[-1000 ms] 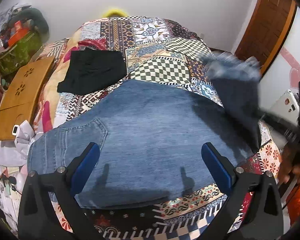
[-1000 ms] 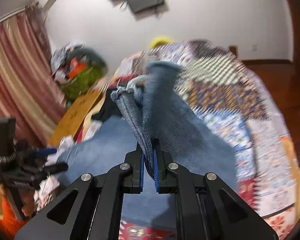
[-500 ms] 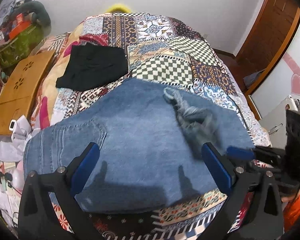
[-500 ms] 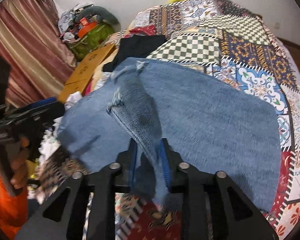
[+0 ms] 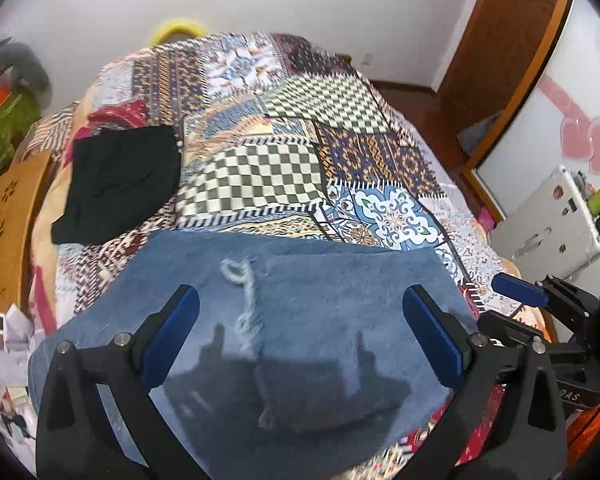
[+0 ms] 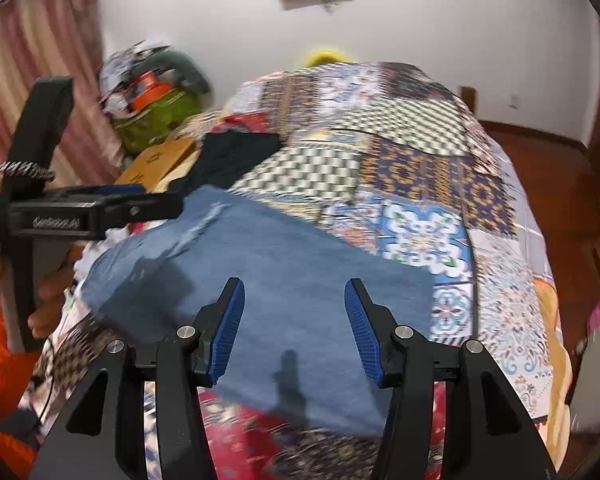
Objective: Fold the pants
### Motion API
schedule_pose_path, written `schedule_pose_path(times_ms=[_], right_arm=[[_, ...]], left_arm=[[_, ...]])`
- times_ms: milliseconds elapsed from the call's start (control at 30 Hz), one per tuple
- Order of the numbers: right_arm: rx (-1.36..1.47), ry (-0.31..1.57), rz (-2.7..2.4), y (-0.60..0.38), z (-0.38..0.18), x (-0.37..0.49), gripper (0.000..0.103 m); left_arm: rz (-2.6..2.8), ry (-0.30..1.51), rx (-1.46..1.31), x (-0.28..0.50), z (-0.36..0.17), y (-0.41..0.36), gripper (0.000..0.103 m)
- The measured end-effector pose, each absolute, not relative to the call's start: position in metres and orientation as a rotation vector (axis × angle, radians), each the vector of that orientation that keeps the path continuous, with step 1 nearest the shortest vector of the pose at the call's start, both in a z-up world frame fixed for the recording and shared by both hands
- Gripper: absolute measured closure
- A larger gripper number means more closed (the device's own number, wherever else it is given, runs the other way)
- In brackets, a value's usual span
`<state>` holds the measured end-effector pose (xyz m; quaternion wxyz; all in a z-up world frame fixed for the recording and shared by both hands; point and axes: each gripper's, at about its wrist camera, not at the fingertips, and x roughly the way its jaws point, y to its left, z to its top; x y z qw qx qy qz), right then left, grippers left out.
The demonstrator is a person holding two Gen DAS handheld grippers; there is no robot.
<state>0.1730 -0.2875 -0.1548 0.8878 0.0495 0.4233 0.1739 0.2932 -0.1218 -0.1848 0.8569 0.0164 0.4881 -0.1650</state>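
Observation:
The blue jeans [image 5: 320, 312] lie folded over on the patchwork bedspread [image 5: 340, 152], with a frayed hem [image 5: 244, 300] on top. My left gripper [image 5: 300, 320] hovers over them, open, with nothing between its fingers. My right gripper [image 6: 294, 320] hangs over the near part of the jeans [image 6: 300, 264]. Its jaws are opening, and no cloth is pinched between them. In the right wrist view a hand [image 6: 48, 292] carries the left gripper [image 6: 156, 204] at the jeans' left edge. One blue pad [image 5: 518, 294] of the right gripper shows at the right of the left wrist view.
A folded black garment [image 5: 120, 184] lies on the bed beyond the jeans, to the left. A wooden board [image 5: 8, 220] and a green bag [image 6: 156, 120] crowd the left side. On the right are a white case [image 5: 552, 216] and a wooden door [image 5: 500, 60].
The right gripper carried the denim leg across, lowered it onto the jeans and let go, its jaws spreading apart. The left gripper shifted over the jeans and stayed open.

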Motion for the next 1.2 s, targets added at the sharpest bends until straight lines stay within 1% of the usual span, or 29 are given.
schedule_pose_path(times_ms=[167, 367, 467, 667, 933, 1100, 1200], right_arm=[[0.167, 0.977, 0.321, -0.302, -0.189, 0.201, 0.055], [0.173, 1.106, 0.320, -0.298, -0.235, 0.220, 0.055], [0.134, 1.076, 0.331, -0.295, -0.238, 0.211, 0.053], [0.154, 1.075, 0.326, -0.301, -0.239, 0.196, 0.049], [0.143, 1.074, 0.265, -0.302, -0.233, 0.169, 0.045], [0.127, 1.070, 0.227, -0.301, -0.224, 0.157, 0.045], [0.064, 1.044, 0.213, -0.291, -0.210, 0.151, 0.045]], left_arm=[[-0.333, 1.123, 0.099, 0.318, -0.220, -0.145, 0.000], [-0.302, 1.200, 0.230, 0.326, -0.261, -0.157, 0.000], [-0.298, 1.213, 0.252, 0.323, -0.273, -0.152, 0.000], [-0.307, 1.164, 0.337, 0.305, -0.272, -0.151, 0.000], [-0.285, 1.149, 0.358, 0.283, -0.264, -0.130, 0.000], [-0.271, 1.118, 0.357, 0.266, -0.255, -0.110, 0.000], [-0.259, 1.111, 0.316, 0.256, -0.247, -0.094, 0.000]])
